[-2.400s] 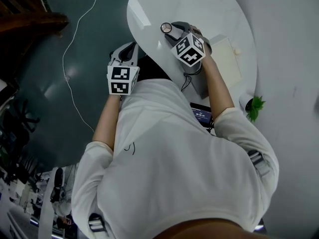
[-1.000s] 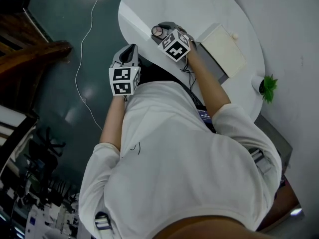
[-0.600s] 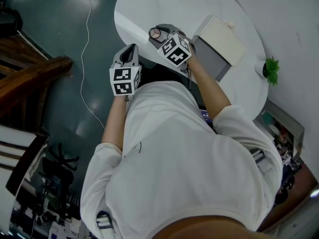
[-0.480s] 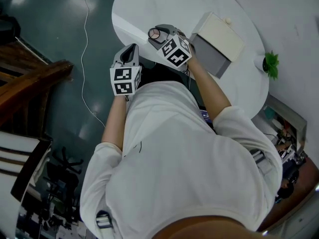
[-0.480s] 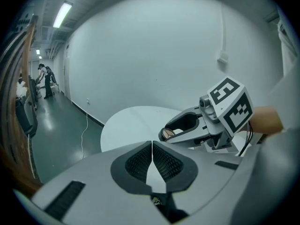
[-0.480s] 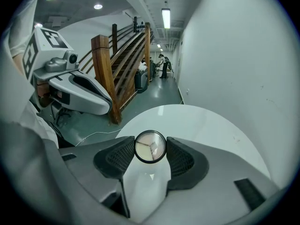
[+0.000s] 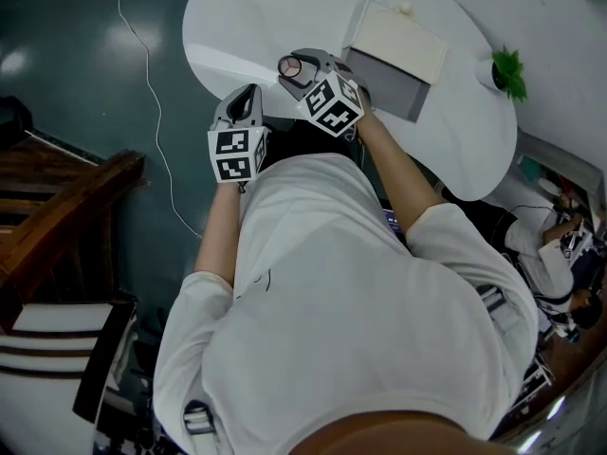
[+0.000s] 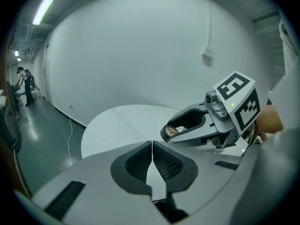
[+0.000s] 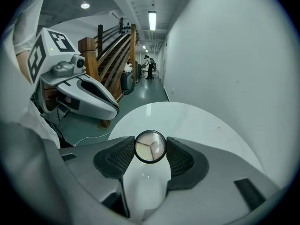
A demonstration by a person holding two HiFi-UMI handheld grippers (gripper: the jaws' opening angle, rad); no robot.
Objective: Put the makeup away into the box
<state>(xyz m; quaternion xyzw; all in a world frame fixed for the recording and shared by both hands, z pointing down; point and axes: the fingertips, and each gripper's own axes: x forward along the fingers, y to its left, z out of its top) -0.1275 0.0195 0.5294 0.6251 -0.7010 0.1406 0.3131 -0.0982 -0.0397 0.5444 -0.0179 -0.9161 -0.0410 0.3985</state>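
The box (image 7: 394, 41) sits on the table (image 7: 256, 8), and the plant (image 7: 507, 64) stands right of it, near the table's edge. The compact (image 7: 289, 66) sits between the right gripper's (image 7: 298, 70) jaws, left of the box. The left gripper (image 7: 247, 98) lies further left.

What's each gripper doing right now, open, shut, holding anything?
Left gripper: jaws shut, nothing between them.
Right gripper: jaws shut on the round makeup compact.
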